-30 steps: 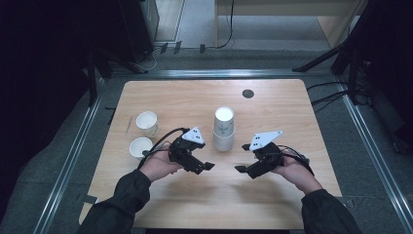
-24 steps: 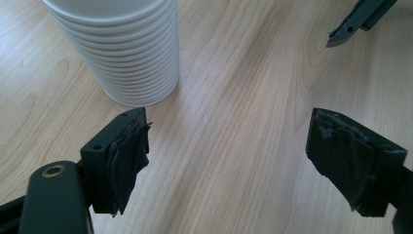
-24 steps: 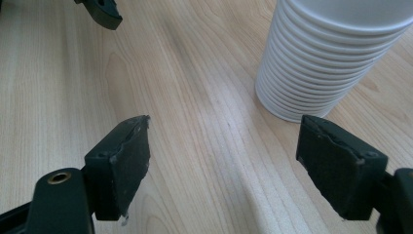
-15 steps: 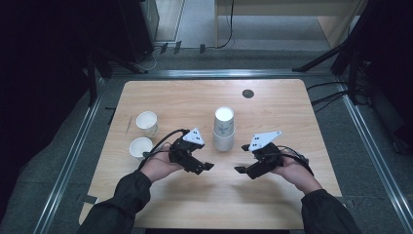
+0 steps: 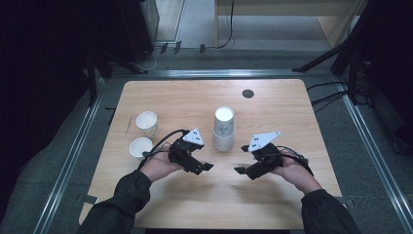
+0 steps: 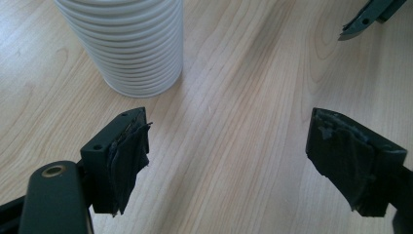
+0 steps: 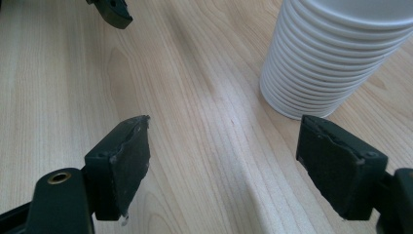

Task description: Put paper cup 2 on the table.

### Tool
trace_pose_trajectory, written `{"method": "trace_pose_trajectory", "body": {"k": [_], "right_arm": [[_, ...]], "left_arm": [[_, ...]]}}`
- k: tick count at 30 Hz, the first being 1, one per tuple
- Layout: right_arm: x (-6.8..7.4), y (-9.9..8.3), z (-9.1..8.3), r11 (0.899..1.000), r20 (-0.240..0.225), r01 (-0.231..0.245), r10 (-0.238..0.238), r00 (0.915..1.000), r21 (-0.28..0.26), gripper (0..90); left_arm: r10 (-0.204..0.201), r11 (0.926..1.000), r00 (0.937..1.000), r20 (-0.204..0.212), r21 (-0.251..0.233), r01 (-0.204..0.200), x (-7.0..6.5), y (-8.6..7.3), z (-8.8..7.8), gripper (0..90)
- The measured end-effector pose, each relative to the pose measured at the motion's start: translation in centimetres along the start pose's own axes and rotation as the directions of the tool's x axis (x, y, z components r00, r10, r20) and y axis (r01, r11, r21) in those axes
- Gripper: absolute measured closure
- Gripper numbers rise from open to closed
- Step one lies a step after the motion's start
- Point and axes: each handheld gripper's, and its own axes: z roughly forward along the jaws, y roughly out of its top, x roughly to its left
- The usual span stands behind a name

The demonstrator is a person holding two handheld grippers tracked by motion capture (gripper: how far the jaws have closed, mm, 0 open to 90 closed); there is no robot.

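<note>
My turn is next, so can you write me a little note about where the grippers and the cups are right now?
Left gripper: jaws open, holding nothing, low over the wooden table.
Right gripper: jaws open, holding nothing, facing the left one.
Stack of white paper cups: upside down, standing just beyond the gap between the two grippers, untouched.
Two single paper cups and: upright near the left edge, apart from the stack.
Done: possibly those two cups. Left: probably taking more cups off the stack.

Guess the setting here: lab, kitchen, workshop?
Most likely a lab data-collection rig. A bare wooden table stands inside metal rails, cables run over the grey floor, and a stack of paper cups stands on the table like a prop.
</note>
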Motion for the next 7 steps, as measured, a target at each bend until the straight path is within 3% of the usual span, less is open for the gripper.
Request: {"method": "trace_pose_trajectory", "body": {"k": [7], "right_arm": [[0.01, -0.08, 0.14, 1.0, -0.002, 0.004, -0.004, 1.0, 0.01, 20.3]], "left_arm": [[0.009, 1.0, 0.9997, -0.021, 0.003, -0.009, 0.03, -0.11, 0.15, 16.1]]}}
